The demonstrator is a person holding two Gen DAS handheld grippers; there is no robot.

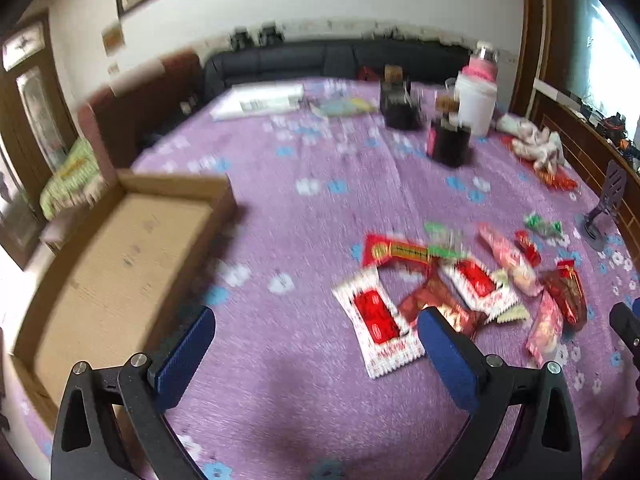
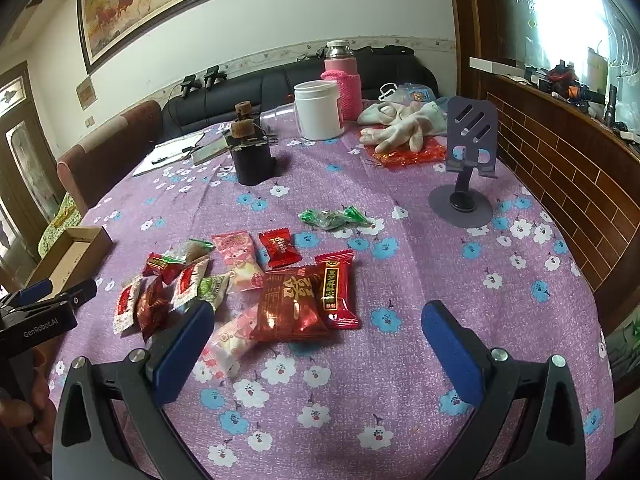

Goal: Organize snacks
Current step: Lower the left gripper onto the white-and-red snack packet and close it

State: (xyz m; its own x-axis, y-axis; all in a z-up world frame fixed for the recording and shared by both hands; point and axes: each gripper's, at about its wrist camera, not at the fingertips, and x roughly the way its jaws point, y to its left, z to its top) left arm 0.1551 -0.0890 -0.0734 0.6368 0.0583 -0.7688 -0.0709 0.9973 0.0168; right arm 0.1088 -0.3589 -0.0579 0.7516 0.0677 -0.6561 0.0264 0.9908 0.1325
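Several wrapped snacks lie in a loose pile on the purple flowered tablecloth (image 2: 400, 280). Among them are a dark red bag (image 2: 290, 306), a red packet with a green label (image 2: 337, 289), a pink packet (image 2: 240, 258) and a green candy (image 2: 334, 218) set apart. A white-and-red packet (image 1: 376, 316) lies nearest my left gripper (image 1: 316, 344), which hovers open and empty between it and an open cardboard box (image 1: 116, 272). My right gripper (image 2: 316, 340) is open and empty just in front of the pile. The left view is motion-blurred.
A purple phone stand (image 2: 466, 184) rises at the right. Further back are a black holder (image 2: 252, 160), a white jar (image 2: 318, 110), a pink-sleeved flask (image 2: 342, 80), cloth gloves (image 2: 394, 130) and a clipboard (image 2: 172, 152). A sofa and chair stand beyond the table.
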